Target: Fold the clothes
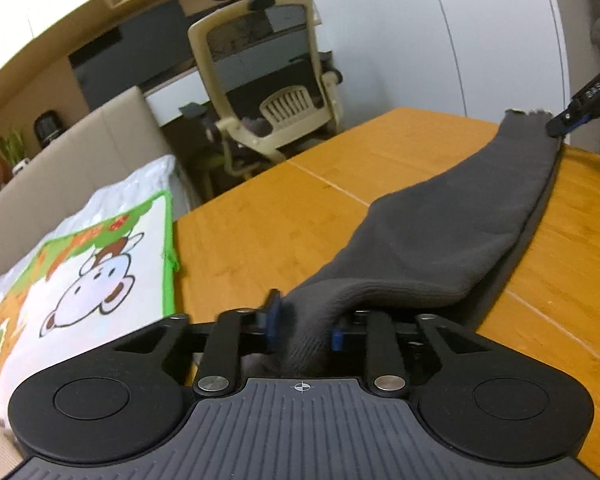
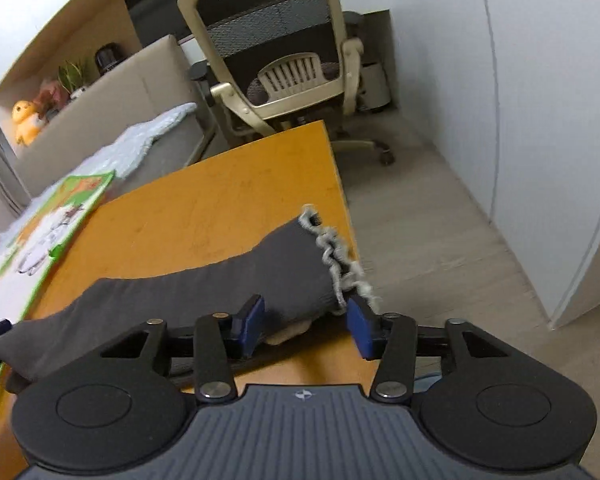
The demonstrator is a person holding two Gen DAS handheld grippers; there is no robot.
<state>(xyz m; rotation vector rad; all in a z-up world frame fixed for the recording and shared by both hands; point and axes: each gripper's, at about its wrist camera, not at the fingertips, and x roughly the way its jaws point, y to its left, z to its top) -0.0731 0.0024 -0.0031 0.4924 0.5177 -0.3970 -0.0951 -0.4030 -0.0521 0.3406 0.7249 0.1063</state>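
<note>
A dark grey knitted sock (image 1: 452, 232) with a pale frilly cuff lies stretched across the orange wooden table (image 1: 260, 216). My left gripper (image 1: 306, 320) is shut on its toe end, with fabric bunched between the blue pads. In the right wrist view the sock (image 2: 220, 284) runs leftward from the cuff (image 2: 336, 252). My right gripper (image 2: 306, 322) is open, its blue pads either side of the cuff end, near the table's right edge. The right gripper's tip (image 1: 580, 108) shows by the cuff in the left wrist view.
A cartoon-printed cushion (image 1: 80, 280) lies left of the table on a beige sofa (image 1: 80, 148). A cream office chair (image 2: 284, 52) stands beyond the table's far edge. White wall panels (image 2: 540, 80) and bare floor (image 2: 440, 220) lie to the right.
</note>
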